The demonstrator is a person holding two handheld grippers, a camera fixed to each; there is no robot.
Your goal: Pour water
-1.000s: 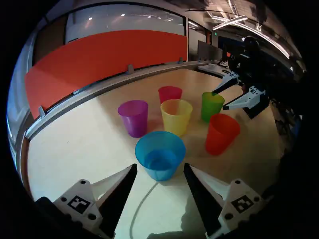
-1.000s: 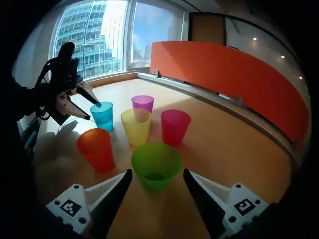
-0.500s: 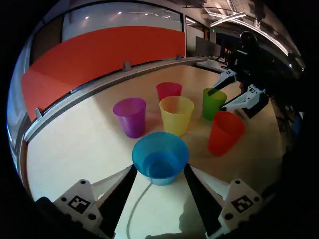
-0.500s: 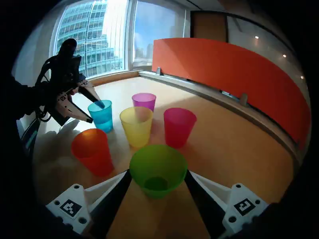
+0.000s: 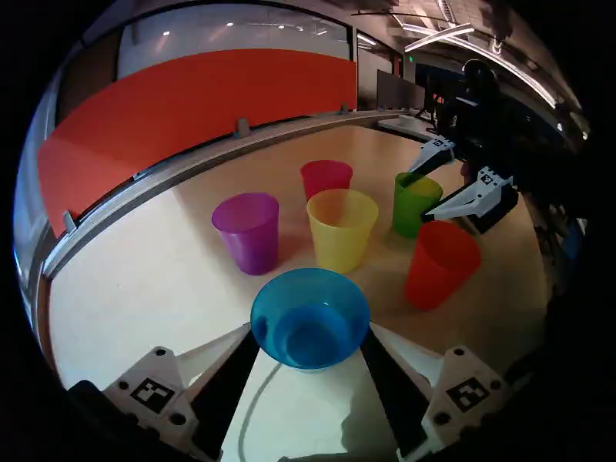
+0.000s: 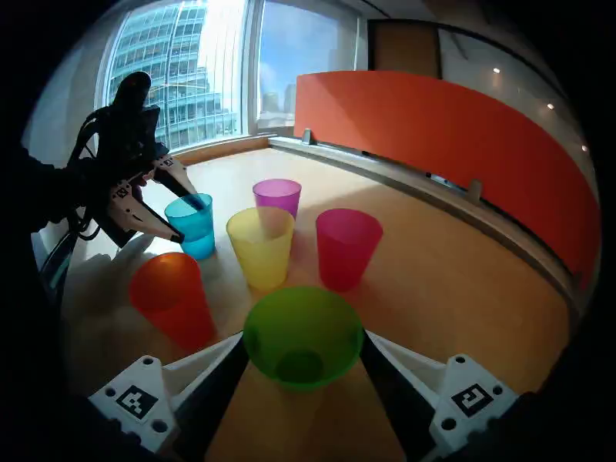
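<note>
Left claw (image 5: 310,333): open wide, one finger on each side of the blue cup (image 5: 310,319) and close against its wall. The fingertips are hidden under the rim, so it cannot be told whether they press.
Right claw (image 6: 302,350): also spread wide, straddling the green cup (image 6: 302,335) in the same way. Contact at the tips cannot be made out.
Blue cup: upright on the table (image 5: 154,277), on the side of the cluster toward the window edge. Its bottom looks darker, but it cannot be told whether that is water.
Green cup: upright on the table, at the side of the cluster farthest from the window edge.
Yellow cup (image 5: 342,227): in the middle of the cluster, between the blue and green cups.
Purple cup (image 5: 248,231) and pink cup (image 5: 326,177): beyond the yellow one, toward the table edge that carries the orange panel (image 5: 192,100).
Red-orange cup (image 5: 440,262): just beside the green cup, on the side away from the panel edge.
Spacing: all six cups stand near one another without touching.
Windows (image 6: 177,69): beyond the table edge behind the left claw in the right gripper view.
</note>
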